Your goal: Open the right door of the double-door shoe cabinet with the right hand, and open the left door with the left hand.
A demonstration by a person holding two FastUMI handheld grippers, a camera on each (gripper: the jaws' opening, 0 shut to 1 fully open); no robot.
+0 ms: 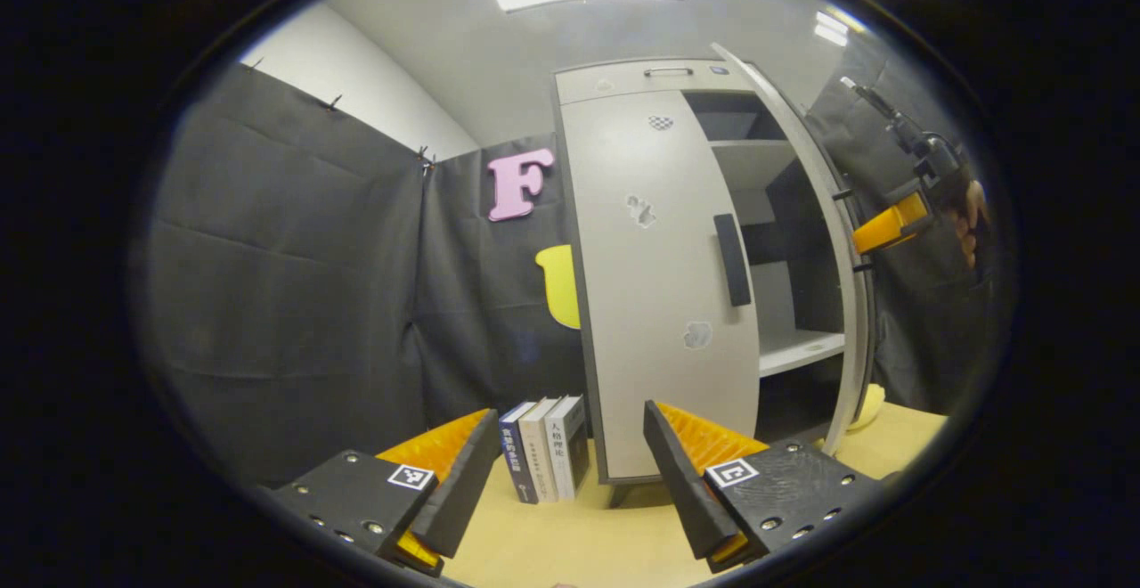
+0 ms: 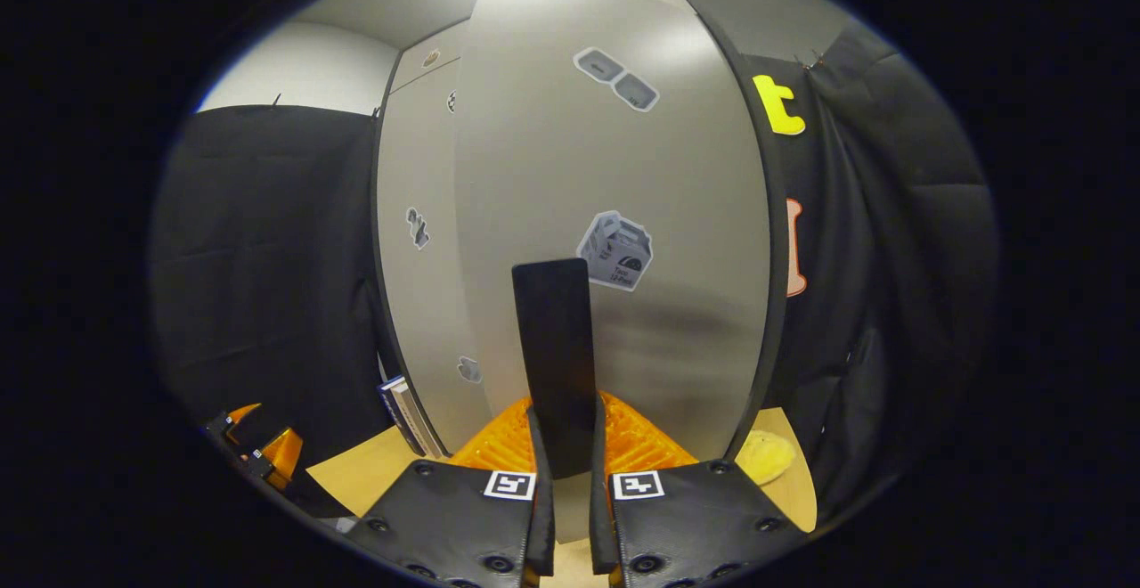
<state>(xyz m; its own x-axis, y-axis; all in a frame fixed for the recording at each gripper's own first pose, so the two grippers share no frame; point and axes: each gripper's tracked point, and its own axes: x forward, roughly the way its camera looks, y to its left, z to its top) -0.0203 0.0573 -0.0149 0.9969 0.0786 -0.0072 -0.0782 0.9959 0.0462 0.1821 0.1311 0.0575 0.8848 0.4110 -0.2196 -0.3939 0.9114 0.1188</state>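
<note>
The right gripper (image 2: pixel 566 472) clamps the right door's black handle (image 2: pixel 554 356), that door (image 1: pixel 815 240) swung out, while the left gripper (image 1: pixel 570 472) hangs spread before the closed left door (image 1: pixel 659 303), books (image 1: pixel 543 447) just beside it.

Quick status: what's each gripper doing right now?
Left gripper: open, holding nothing.
Right gripper: closed on the right door handle.

Cloth-walled (image 1: pixel 294 267) recording booth
</note>
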